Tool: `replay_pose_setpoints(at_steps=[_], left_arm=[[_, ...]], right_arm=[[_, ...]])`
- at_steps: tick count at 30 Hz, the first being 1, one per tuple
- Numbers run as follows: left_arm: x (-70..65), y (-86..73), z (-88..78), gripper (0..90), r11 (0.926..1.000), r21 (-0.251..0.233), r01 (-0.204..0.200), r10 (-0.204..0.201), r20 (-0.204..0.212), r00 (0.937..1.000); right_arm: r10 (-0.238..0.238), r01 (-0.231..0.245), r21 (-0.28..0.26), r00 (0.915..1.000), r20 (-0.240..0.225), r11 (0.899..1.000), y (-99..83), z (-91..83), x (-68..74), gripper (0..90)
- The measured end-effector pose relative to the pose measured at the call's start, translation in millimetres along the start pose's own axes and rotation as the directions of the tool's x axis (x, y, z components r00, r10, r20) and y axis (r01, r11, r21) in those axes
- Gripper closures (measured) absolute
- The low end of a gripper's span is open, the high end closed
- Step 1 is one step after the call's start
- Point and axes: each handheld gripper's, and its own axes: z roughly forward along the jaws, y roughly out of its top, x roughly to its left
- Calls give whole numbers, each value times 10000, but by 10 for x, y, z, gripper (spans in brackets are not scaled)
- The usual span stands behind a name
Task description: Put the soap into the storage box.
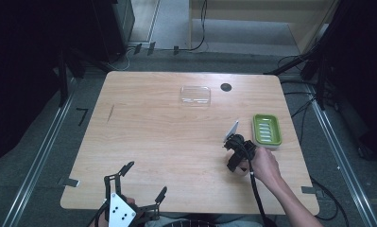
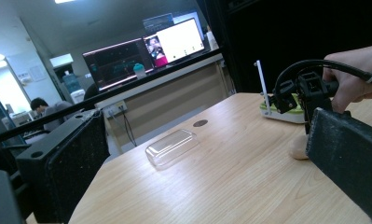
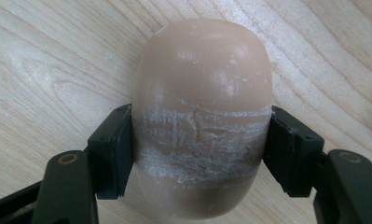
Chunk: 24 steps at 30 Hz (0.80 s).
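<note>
soap bar (image 3: 202, 116): on table (image 1: 153, 142), near green dish (image 1: 267, 129); right gripper (image 3: 200, 149) clamped across its middle | handling: solid, smooth, likely slippery; scuffed band marks the hold | left gripper (image 1: 138, 182): jaws apart, empty

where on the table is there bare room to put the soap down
Bare wood spans the middle and left of the table, between the clear lid and the left gripper. It is crowded by the green soap dish, beside the right gripper gripping the soap.

Evenly lit tabletop, dark surroundings, bright glaring screens behind.
</note>
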Motion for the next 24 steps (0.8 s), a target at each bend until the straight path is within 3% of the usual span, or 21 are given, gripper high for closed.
replay_pose_setpoints(at_steps=[24], left_arm=[[1,0,-2,0,10000,-16,2,-2,-4,10000]], right_arm=[[-177,178,-57,9998,33,9998,-43,-115,-23,332]])
